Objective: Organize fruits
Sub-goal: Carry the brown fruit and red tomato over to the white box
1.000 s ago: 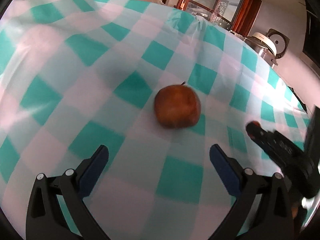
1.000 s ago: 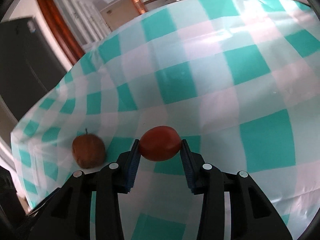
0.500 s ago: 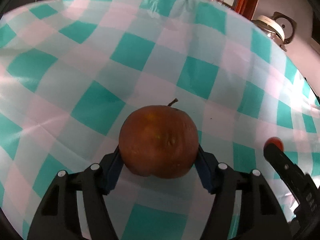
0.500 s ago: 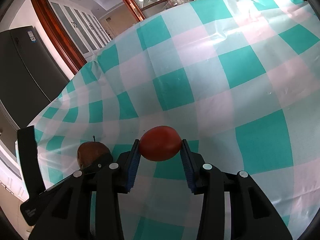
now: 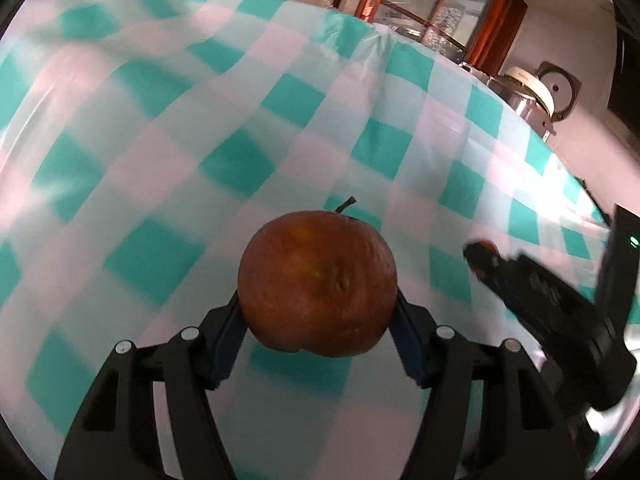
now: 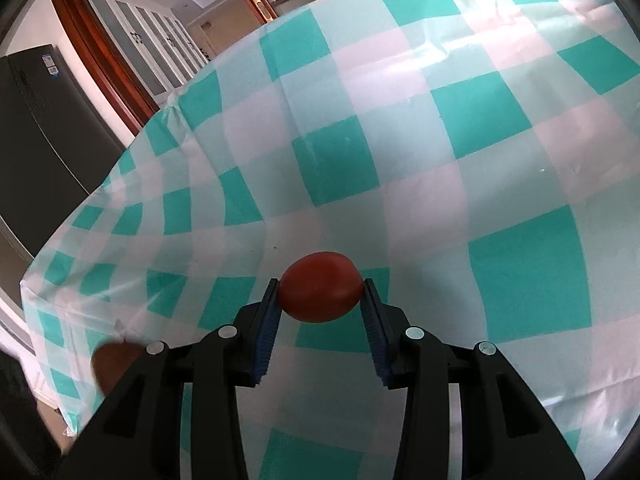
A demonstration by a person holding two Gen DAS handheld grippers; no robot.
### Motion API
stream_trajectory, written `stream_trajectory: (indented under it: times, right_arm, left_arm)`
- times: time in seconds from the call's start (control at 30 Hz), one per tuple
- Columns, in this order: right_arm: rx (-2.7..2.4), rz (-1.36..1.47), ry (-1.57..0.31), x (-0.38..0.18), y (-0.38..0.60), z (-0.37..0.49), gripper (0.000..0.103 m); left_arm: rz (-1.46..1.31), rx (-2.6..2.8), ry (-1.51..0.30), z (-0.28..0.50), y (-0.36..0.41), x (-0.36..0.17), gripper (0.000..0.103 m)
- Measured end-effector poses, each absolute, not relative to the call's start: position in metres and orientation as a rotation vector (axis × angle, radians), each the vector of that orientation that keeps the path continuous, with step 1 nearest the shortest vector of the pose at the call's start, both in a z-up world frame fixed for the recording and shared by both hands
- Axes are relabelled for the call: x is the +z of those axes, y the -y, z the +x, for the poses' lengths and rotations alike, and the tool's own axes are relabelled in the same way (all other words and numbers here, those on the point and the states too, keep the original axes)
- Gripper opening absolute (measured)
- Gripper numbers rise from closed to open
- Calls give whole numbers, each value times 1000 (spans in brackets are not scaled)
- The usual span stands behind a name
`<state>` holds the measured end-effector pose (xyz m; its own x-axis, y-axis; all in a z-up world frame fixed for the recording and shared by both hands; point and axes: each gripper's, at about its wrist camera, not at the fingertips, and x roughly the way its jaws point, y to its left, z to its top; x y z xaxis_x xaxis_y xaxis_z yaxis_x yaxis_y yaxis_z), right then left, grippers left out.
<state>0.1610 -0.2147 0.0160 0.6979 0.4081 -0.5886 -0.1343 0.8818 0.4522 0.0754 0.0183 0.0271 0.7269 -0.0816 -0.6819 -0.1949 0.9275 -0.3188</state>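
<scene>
Checked tablecloth [image 6: 500, 128]: covers the whole surface; no container in view. Left gripper [image 5: 318, 320]: fingers clenched on the apple [image 5: 318, 284], held above the cloth, judged ready for transfer. Apple: brown-red, wrinkled, stem up. Right gripper [image 6: 320, 304]: pads [image 6: 269, 320] grasp the tomato-like red fruit [image 6: 320, 286], smooth and oval, likewise clear of the surface, well in from its edges

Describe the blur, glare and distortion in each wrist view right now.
Left wrist: checkered tablecloth smeared by motion blur, apple in the left gripper sharp. Right wrist: crisp throughout, window glare on the cloth top right, fisheye bending the checks, tomato sharp.
</scene>
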Motion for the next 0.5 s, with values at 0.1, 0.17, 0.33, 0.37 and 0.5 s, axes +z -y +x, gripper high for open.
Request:
stream_trajectory:
  times: [0.1, 0.17, 0.33, 0.37, 0.5]
  right_arm:
    - [308, 396, -745, 16, 216, 137, 40]
    - [341, 395, -742, 17, 212, 108, 40]
    - [447, 369, -720, 24, 195, 23, 40]
    - [463, 364, -715, 27, 191, 11, 40]
    - [545, 305, -689, 38, 170, -45, 40]
  left_arm:
    - [-429, 58, -749, 26, -24, 27, 65]
    - [-422, 56, -724, -10, -28, 30, 65]
    - [-395, 63, -657, -99, -43, 38, 65]
    - [-389, 68, -644, -118, -48, 38, 65]
    - [-345, 106, -626, -174, -65, 37, 65]
